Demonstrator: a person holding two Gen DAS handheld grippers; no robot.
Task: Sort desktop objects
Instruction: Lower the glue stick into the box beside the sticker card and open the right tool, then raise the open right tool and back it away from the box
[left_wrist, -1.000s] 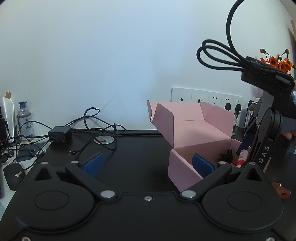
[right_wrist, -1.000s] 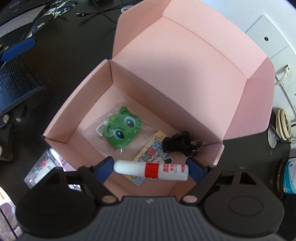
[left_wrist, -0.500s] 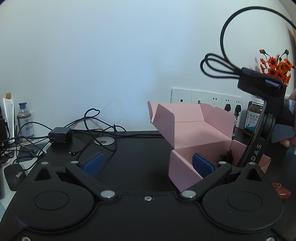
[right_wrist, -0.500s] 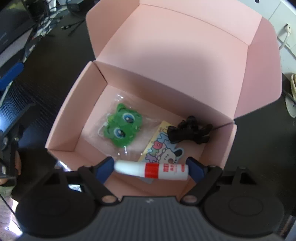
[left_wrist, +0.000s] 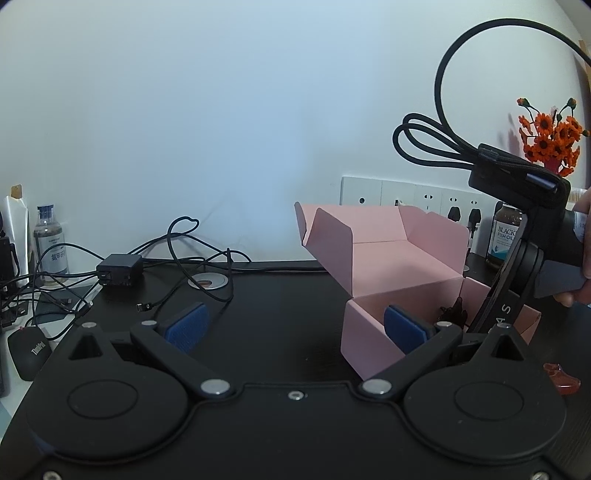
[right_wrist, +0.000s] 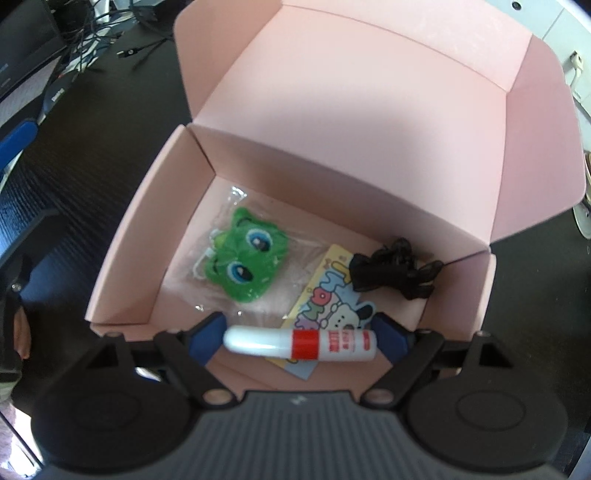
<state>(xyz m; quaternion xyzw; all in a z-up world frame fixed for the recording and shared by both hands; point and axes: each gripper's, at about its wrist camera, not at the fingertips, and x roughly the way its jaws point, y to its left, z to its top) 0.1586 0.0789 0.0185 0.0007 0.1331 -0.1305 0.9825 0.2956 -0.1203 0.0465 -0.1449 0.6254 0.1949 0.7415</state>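
Note:
An open pink box (right_wrist: 369, 110) stands on the black desk; it also shows in the left wrist view (left_wrist: 388, 266). Inside lie a green frog toy in a clear bag (right_wrist: 245, 264), a cartoon card (right_wrist: 332, 299) and a black clip (right_wrist: 395, 273). My right gripper (right_wrist: 300, 338) is shut on a white glue stick with a red band (right_wrist: 299, 340), held crosswise over the box's near wall. My left gripper (left_wrist: 295, 321) is open and empty, low over the desk left of the box, its right pad (left_wrist: 404, 326) by the box's front corner.
Tangled cables and a black adapter (left_wrist: 120, 269) lie at the back left, with a mouse (left_wrist: 27, 350), a small bottle (left_wrist: 51, 251) and a metal disc (left_wrist: 208, 282). Wall sockets (left_wrist: 406, 194), a brown bottle (left_wrist: 504, 236) and orange flowers (left_wrist: 550, 136) stand behind the box. A small orange object (left_wrist: 561, 378) lies at right.
The right gripper with the glue stick has moved down and in over the box; the box contents look larger. The left gripper has not moved.

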